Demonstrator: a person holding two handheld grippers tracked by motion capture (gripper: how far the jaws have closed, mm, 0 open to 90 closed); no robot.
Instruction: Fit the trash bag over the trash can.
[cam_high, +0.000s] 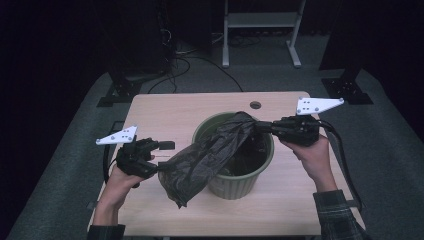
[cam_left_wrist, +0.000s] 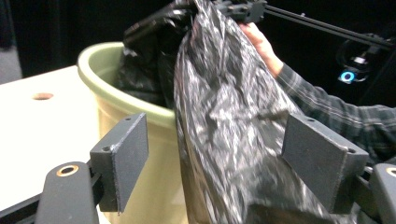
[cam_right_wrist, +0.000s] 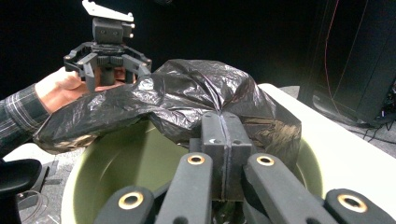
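Observation:
A pale green ribbed bin (cam_high: 235, 186) stands in the middle of the light wooden table (cam_high: 165, 112). A crinkled black plastic bag (cam_high: 200, 161) drapes from the bin's far rim over its front left edge and hangs down outside. My right gripper (cam_high: 262, 126) is shut on the bag's upper edge above the bin; in the right gripper view its jaws (cam_right_wrist: 224, 140) pinch the black film (cam_right_wrist: 187, 98) over the bin (cam_right_wrist: 93, 172). My left gripper (cam_high: 167, 146) is open at the bin's left. In its own view, the hanging bag (cam_left_wrist: 224, 116) lies between its spread jaws without contact.
A round cable hole (cam_high: 255, 105) sits near the table's far edge. A white frame (cam_high: 260, 30), black stand feet (cam_high: 120, 92) and cables are on the grey floor behind. The person's plaid sleeve (cam_high: 337, 215) rests at the table's right front.

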